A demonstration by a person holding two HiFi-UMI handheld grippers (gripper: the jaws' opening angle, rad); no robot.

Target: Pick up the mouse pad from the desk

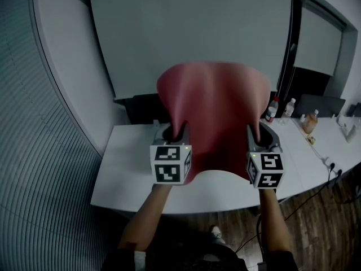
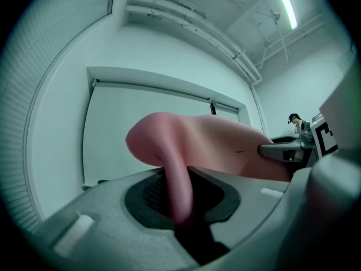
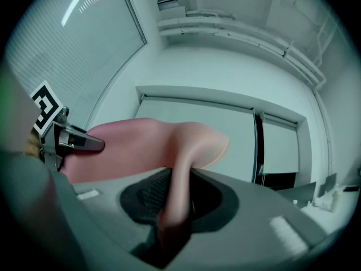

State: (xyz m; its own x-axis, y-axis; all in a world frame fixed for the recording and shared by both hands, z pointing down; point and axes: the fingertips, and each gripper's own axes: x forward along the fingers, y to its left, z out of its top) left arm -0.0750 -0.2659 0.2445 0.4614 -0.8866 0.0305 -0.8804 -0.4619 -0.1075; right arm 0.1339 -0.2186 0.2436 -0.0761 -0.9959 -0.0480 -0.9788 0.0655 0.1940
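Mouse pad [image 1: 217,109]: pink, held up over the desk [image 1: 127,174], by its front edge.
Left gripper [image 1: 176,133]: clamped on the pad's left edge.
Right gripper [image 1: 260,135]: clamped on its right edge.

Head camera up high, looking steeply down over the counter [image 1: 127,176], each gripper camera tucked close behind its own fingers [image 2: 141,199], facing level toward the white wall [image 2: 62,123], all three catching the pink mouse pad [image 1: 214,106].

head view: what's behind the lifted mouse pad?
Visible around the mouse pad: white desk, a white wall screen, a dark chair at its left edge. The desk's middle and the screen's lower centre are covered, so anything there can't be seen.
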